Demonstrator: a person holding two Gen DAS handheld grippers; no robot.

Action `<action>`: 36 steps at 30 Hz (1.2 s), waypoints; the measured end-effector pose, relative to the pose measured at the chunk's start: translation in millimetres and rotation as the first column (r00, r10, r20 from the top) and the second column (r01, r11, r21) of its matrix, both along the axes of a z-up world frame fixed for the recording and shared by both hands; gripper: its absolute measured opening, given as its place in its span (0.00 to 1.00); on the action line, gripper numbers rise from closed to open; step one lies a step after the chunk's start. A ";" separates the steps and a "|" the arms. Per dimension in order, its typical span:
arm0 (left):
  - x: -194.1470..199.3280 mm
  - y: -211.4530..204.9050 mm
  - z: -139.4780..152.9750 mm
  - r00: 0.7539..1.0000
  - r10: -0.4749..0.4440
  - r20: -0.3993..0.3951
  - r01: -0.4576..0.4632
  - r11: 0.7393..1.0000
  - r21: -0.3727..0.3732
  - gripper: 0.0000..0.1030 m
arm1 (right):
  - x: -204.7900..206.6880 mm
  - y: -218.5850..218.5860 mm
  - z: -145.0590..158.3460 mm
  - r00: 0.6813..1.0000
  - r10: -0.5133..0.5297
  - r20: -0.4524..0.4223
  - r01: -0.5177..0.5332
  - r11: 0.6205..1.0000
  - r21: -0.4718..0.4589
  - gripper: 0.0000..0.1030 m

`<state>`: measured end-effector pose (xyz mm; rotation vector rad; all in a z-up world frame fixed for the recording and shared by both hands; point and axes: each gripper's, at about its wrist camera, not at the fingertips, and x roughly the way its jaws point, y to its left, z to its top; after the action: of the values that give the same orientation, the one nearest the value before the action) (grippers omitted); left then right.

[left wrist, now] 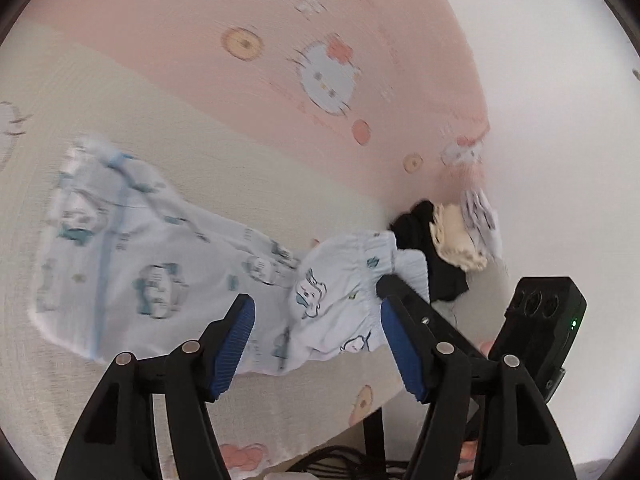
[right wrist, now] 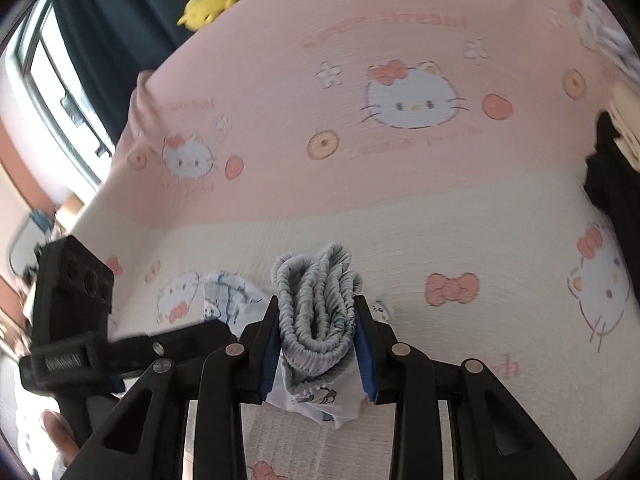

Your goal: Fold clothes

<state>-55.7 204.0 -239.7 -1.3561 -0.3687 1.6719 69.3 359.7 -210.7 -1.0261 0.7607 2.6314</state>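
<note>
- Left wrist view: a bed sheet (left wrist: 248, 12), pink above and cream below, printed with cat faces, bows and round motifs, is spread under everything.
- Beyond the right finger of the left gripper (left wrist: 316, 320), a black garment (left wrist: 416, 224) is seen, with a cream frilled piece (left wrist: 460, 240) and a grey-patterned cloth (left wrist: 478, 210) against it at the sheet's edge.
- The other tool's black camera block (left wrist: 540, 320) with a green light is seen just right of the right finger.
- The left jaws are spread wide with nothing between them; the blue pads (left wrist: 236, 344) are bare.
- The pale blue trousers (left wrist: 168, 256), printed with cartoon animals and clouds, are laid on the cream band ahead of the jaws, blurred by motion.
- Their long axis runs from far left, where the leg ends lie, to near right, where the gathered waistband (left wrist: 372, 256) points at the right finger.
- Right wrist view: a window (right wrist: 52, 92), a dark curtain (right wrist: 120, 8) and a yellow toy (right wrist: 210, 4) are seen far left beyond the sheet.
- The left tool's black block (right wrist: 72, 300) lies just left of the jaws; part of a hand (right wrist: 56, 436) is seen below it.
- The right gripper (right wrist: 320, 336) is closed narrowly on the bunched elastic waistband, which rises in folds above the fingertips, cloth hanging below.
</note>
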 end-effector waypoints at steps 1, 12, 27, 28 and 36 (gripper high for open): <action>-2.2 -5.2 -0.5 1.000 0.014 0.009 -0.015 1.000 0.007 0.61 | -6.1 -4.6 0.0 1.000 0.013 0.016 -0.013 1.000 0.014 0.31; -21.5 -48.2 -17.4 0.988 0.139 0.065 -0.137 0.990 -0.024 0.61 | -68.3 -59.2 -46.5 0.960 0.172 0.220 -0.202 0.972 0.121 0.32; -15.9 -48.1 -14.8 0.990 0.132 0.039 -0.128 0.987 -0.092 0.61 | -18.9 -10.4 -27.9 0.993 0.114 0.032 -0.103 0.966 -0.239 0.62; -14.9 -47.2 -14.0 0.991 0.132 0.037 -0.128 0.987 -0.093 0.61 | -13.6 -5.9 -25.2 0.995 0.096 0.026 -0.087 0.966 -0.245 0.62; -4.2 -23.0 -16.3 0.996 0.087 0.010 -0.084 0.984 -0.157 0.62 | 9.0 28.4 -41.1 0.996 -0.016 0.089 0.040 0.961 -0.272 0.62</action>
<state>-59.9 181.1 -256.0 -1.4890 -0.3143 1.7919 78.3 388.1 -251.7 -1.1794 1.1342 2.4868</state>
